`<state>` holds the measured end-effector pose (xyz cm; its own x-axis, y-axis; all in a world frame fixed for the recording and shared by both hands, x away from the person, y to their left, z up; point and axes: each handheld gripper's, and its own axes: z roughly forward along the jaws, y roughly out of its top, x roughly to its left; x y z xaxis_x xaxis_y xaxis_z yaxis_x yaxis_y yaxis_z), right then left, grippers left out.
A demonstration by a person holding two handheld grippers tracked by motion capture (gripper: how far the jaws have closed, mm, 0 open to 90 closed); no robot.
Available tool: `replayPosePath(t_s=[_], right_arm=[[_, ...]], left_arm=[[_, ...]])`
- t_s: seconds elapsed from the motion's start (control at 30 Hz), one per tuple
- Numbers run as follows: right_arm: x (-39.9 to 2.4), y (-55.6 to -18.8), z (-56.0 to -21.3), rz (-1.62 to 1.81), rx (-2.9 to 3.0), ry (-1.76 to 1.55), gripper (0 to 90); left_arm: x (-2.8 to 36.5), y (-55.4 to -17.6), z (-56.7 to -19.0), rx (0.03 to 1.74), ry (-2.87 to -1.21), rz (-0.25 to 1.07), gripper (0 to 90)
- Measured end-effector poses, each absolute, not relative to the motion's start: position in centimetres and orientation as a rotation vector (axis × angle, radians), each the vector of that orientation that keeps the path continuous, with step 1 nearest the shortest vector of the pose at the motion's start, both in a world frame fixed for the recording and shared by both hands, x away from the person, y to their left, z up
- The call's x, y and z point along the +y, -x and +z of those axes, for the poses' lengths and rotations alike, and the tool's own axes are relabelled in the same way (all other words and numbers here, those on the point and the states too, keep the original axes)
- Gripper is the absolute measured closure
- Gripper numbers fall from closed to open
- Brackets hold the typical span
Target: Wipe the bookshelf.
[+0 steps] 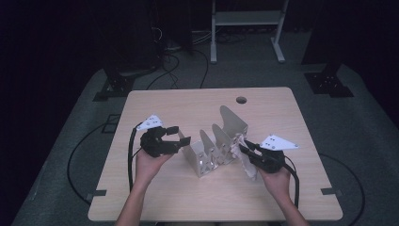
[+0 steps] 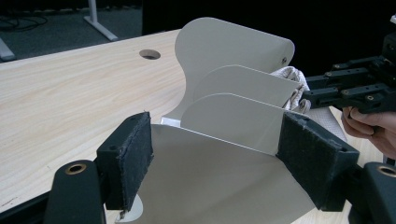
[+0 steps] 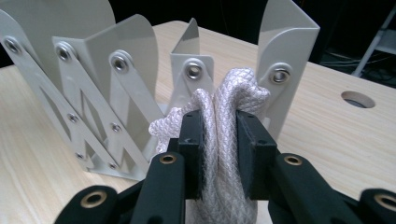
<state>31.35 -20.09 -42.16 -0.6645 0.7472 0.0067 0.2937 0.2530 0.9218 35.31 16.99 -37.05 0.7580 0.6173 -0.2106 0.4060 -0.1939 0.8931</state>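
Your right gripper (image 3: 219, 154) is clenched on a folded white woven cloth (image 3: 224, 140), its two black pads pressing the fabric from both sides; the bunched top of the cloth rises above the jaws and touches the riveted side of the grey metal folding rack (image 3: 107, 93). Your left gripper (image 2: 215, 158) stands wide, its pads to either side of the rack's nearest plate (image 2: 201, 182); whether they press on the metal cannot be told.

From above, the rack (image 1: 214, 150) stands near the middle of the table (image 1: 188, 197), its tallest plate toward the far edge, below the round cable hole (image 1: 241, 100). The left gripper (image 1: 181, 139) meets the rack's left end, while the right gripper (image 1: 245, 149) and the hanging cloth (image 1: 249, 170) sit at its right side.

The right gripper view gives the rivets and crossed struts of the rack's side; the left gripper view shows the smooth faces of the plates stacked one behind another, with the cloth (image 2: 292, 77) and your right hand (image 2: 373, 128) beyond them.

Both forearms come in from the table's near edge, your left hand (image 1: 149, 165) under its gripper, your right hand (image 1: 276, 181) gripping from behind, the jaws of each angled inward toward the rack.
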Motion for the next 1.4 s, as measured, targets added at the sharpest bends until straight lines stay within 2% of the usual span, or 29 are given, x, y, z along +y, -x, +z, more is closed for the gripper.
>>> replayPosePath(t_s=[0.33,0.7,0.87,1.07,1.27,1.4], right_arm=[[-23.0,-32.4,-43.2,1.357,2.061,-1.102,72.7],[-22.1,-32.3,-40.3,1.436,2.012,-1.002,72.7],[-21.9,-32.5,-41.1,1.414,2.055,-1.009,72.6],[-22.1,-32.4,-39.8,1.456,2.004,-0.999,72.7],[-19.7,-31.4,-40.9,1.427,2.076,-0.921,72.6],[-20.9,-32.0,-41.0,1.462,2.049,-0.998,72.7]], left_arm=[[17.0,-35.2,-37.0,0.793,-1.824,0.236,25.9],[16.9,-35.3,-37.1,0.782,-1.827,0.225,25.9],[16.9,-35.2,-37.0,0.782,-1.828,0.226,25.9],[16.8,-35.2,-37.0,0.78,-1.828,0.226,25.9],[16.9,-35.2,-37.1,0.782,-1.826,0.222,25.9],[16.8,-35.1,-37.1,0.778,-1.825,0.221,25.9]])
